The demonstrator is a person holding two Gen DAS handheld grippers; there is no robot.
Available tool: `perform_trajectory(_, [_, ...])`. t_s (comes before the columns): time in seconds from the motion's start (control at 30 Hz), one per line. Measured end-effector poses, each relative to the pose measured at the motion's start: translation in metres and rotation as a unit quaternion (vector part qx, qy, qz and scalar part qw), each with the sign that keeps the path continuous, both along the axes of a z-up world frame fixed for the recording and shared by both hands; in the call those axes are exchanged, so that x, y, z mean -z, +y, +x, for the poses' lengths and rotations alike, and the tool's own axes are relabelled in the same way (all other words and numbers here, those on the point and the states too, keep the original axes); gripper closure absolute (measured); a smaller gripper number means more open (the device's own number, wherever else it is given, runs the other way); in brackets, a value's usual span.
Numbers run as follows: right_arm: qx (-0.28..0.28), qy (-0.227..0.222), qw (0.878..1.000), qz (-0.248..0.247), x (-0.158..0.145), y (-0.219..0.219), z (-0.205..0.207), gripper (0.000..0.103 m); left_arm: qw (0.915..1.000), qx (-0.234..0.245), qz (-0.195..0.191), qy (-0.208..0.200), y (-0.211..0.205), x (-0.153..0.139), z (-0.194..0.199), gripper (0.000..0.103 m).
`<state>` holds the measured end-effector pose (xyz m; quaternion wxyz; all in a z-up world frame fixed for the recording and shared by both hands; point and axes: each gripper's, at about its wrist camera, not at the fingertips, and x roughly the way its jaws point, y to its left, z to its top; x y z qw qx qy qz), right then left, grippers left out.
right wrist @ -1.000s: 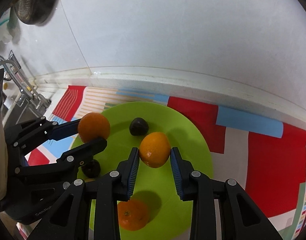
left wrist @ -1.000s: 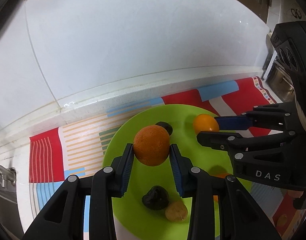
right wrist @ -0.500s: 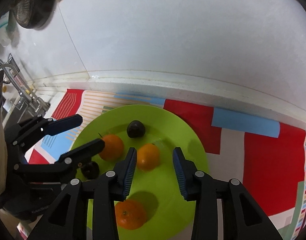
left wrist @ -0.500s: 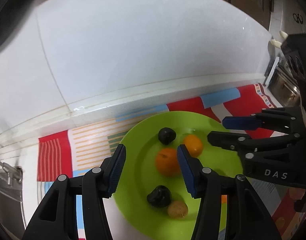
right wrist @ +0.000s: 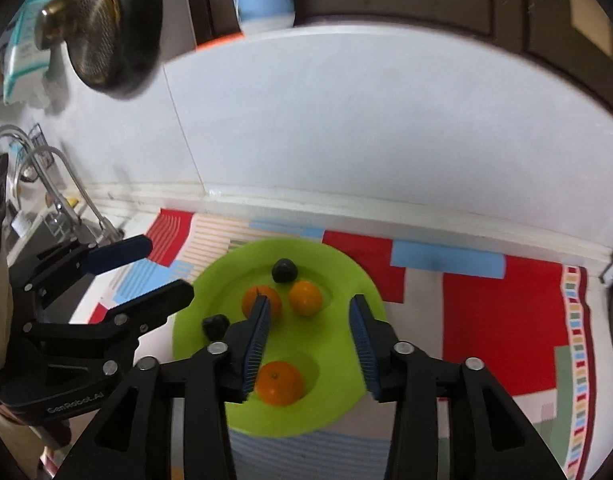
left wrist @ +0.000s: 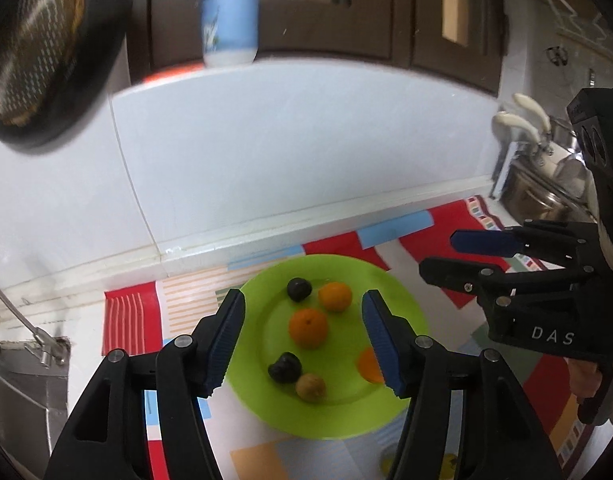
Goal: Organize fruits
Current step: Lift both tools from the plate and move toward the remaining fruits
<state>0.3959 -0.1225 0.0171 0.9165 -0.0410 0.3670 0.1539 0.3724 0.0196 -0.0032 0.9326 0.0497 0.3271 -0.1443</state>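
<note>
A green plate [left wrist: 262, 396] [right wrist: 330, 384] lies on a patterned cloth and holds three oranges, two dark fruits and a small brown fruit. Two oranges [left wrist: 308, 328] [left wrist: 335, 297] sit mid-plate beside a dark fruit [left wrist: 299, 289]. The third orange [right wrist: 278, 383] lies nearer the front edge. My left gripper [left wrist: 303, 304] [right wrist: 166, 268] hovers above the plate, its jaws opening with nothing between the pads. Over the plate's right half my right gripper [right wrist: 309, 306] [left wrist: 444, 255] hangs, jaws also opening and empty. Its left finger hides part of one orange [right wrist: 254, 300].
The striped red, blue and white cloth [right wrist: 486, 320] covers the counter against a white tiled wall. A sink with a tap [right wrist: 66, 200] is at the left. A blue-white bottle [left wrist: 228, 12] stands on the ledge above, and a dark pan [left wrist: 38, 48] hangs there.
Both grippers have let go of their oranges, which now rest on the plate. Both have risen and drawn back, with the jaws spread wider.
</note>
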Motion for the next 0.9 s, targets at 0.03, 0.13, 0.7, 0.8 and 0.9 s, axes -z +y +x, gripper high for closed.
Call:
perform_trajectory(0.03, [0.004,-0.01,1.0,-0.004,-0.005,-0.001,-0.008,0.058,1.0,0.003,0.001,-0.005,-0.001,-0.003,-0.004,0.042])
perform_trajectory(0.13, [0.012,-0.029,0.999,-0.009,-0.015,-0.005,-0.03,0.058,0.9997,0.013,0.001,-0.021,-0.005,-0.013,-0.022,0.04])
perform_trajectory(0.7, [0.07,-0.067,0.995,0.0,-0.032,-0.02,-0.138,0.052,0.9954,0.08,0.007,-0.054,-0.025,-0.029,-0.105,0.034])
perform_trajectory(0.8, [0.08,-0.07,0.994,-0.001,-0.031,-0.02,-0.153,0.052,0.9944,0.091,0.007,-0.053,-0.027,-0.026,-0.116,0.033])
perform_trajectory(0.9, [0.088,-0.071,0.994,-0.002,-0.027,-0.02,-0.166,0.052,0.9931,0.104,0.013,-0.052,-0.029,-0.022,-0.126,0.033])
